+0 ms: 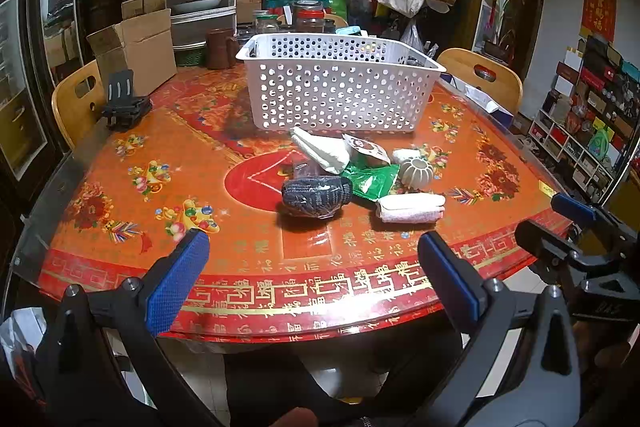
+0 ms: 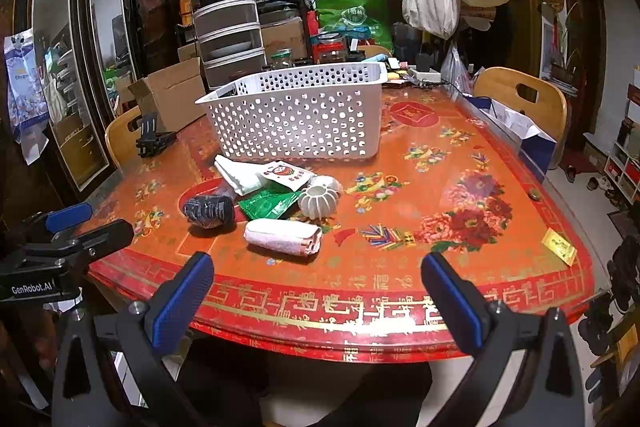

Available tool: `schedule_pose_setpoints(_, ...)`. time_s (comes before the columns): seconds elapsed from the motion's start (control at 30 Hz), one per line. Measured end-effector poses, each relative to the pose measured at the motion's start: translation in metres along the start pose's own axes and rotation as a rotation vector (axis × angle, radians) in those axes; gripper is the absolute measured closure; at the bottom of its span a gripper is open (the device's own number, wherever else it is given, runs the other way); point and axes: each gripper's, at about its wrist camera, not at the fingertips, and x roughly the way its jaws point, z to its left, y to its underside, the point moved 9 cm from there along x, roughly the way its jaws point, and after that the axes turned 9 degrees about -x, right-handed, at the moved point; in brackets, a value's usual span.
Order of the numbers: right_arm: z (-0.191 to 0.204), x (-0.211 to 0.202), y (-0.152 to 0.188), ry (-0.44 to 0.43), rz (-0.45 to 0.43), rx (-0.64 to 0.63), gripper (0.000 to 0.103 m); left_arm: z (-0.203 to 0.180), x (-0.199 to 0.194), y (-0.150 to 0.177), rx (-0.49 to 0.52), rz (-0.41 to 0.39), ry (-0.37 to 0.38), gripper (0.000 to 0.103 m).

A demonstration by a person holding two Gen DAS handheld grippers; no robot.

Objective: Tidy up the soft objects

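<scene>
Two hand-held grippers hover at the near edge of a red, gold-lettered table (image 1: 248, 259), the left gripper (image 1: 312, 269) and the right gripper (image 2: 316, 293) each with blue-padded fingers spread wide and nothing between them. Ahead of both pairs of fingers lies a small heap of soft goods, none yet in the white perforated basket (image 1: 340, 89) that stands just beyond the pile. Nearest the right gripper, a little to the left of its open span, is a rolled white towel (image 2: 284, 235); it looks light and yielding, and a pinch across the middle of the roll would likely hold it without letting it unwind. Straight ahead of the left gripper's fingers sits a dark knitted bundle (image 1: 316, 195) in what seems a clear wrap, probably springy but slick on its film, so a firm squeeze across its width seems wise. Behind it lie a folded white cloth (image 1: 320, 149), a green foil packet (image 1: 372, 181) and a printed sachet (image 1: 366, 149), the last two thin, crinkly and apt to slide, best taken by an edge. The white ribbed pumpkin-shaped piece (image 1: 416, 173) beside them looks squashy, though whether it is soft cannot be told from here.
</scene>
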Motion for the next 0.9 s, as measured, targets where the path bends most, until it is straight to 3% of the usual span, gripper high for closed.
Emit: schedule_pose_setpoints(0.9,-0.0006,0.001,0.002,-0.006,0.005,0.0,0.0,-0.0004,-0.0011,-0.0007,-0.002,-0.003,0.0,0.0)
